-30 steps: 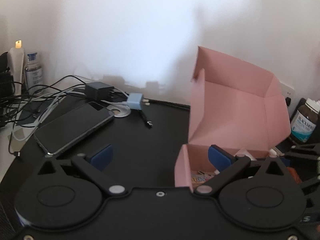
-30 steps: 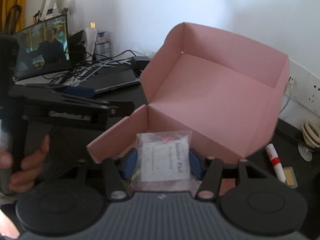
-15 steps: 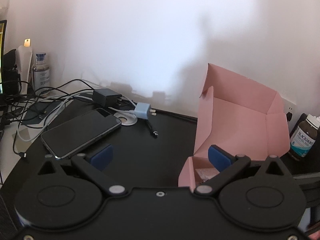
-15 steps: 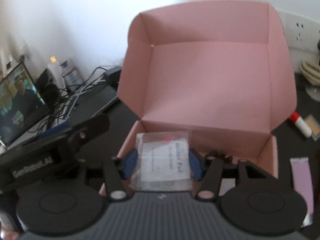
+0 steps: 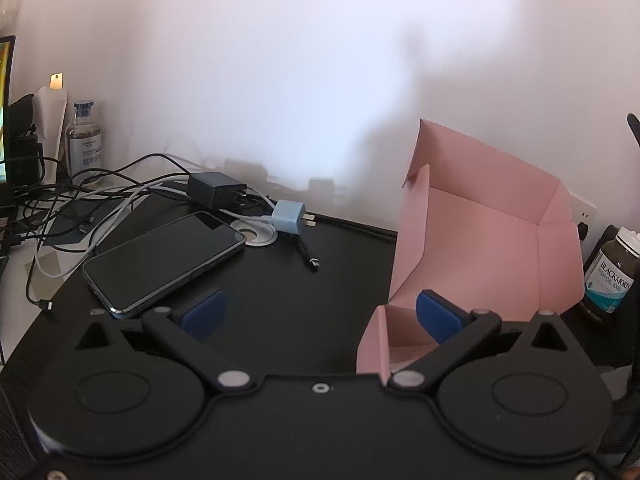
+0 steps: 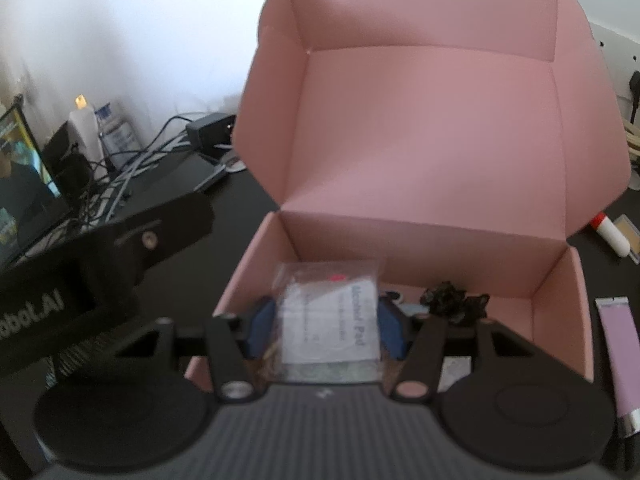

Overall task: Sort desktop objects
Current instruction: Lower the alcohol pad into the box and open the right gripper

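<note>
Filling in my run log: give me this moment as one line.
right claw: shut on alcohol pad packet | packet: over open pink box | left claw: open, empty | phone: on desk

We see a phone (image 5: pixel 164 258) lying flat beside tangled cables (image 5: pixel 112 192), a black charger (image 5: pixel 214 189), and a monitor (image 6: pixel 24 184).

Clear packet (image 6: pixel 330 320) hides part of the pink box (image 6: pixel 420 128) floor
</note>
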{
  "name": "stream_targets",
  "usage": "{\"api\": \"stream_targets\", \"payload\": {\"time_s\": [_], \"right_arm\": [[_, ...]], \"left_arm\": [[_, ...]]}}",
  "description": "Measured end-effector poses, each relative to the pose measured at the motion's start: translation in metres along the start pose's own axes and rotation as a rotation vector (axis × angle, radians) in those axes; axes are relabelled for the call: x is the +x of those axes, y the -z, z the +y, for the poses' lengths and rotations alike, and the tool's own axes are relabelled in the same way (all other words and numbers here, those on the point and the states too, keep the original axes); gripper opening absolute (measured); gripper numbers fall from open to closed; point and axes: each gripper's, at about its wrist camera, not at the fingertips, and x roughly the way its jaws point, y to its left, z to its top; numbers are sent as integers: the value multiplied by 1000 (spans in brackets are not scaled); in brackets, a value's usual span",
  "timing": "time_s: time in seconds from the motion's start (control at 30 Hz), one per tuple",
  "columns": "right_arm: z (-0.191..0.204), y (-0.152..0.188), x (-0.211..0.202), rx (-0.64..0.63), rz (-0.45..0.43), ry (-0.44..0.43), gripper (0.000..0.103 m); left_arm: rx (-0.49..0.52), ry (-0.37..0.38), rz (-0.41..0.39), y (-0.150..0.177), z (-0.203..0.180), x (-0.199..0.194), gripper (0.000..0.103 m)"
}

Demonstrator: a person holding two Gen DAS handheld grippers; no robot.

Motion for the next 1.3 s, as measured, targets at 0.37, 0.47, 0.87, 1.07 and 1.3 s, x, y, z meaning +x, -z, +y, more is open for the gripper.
{"api": "stream_targets", "payload": {"time_s": [0.37, 0.47, 0.87, 1.07, 1.3], "right_arm": [[9, -3, -23, -119, -84, 25, 80], [4, -5, -39, -142, -133, -28, 74], [-2, 3, -35, -212, -75, -87, 14], [3, 6, -12, -199, -39, -84, 9], [-2, 12, -7, -162, -35, -106, 9]], "left_arm": [[-21, -3, -10, -2, 5, -2, 103], [-25, -6, -14, -3, 5, -2, 103], [2, -9, 13, 3, 0, 5, 103], [-6, -13, 24, 2, 2, 7, 103], [14, -11, 28, 5, -2, 8, 103]]}}
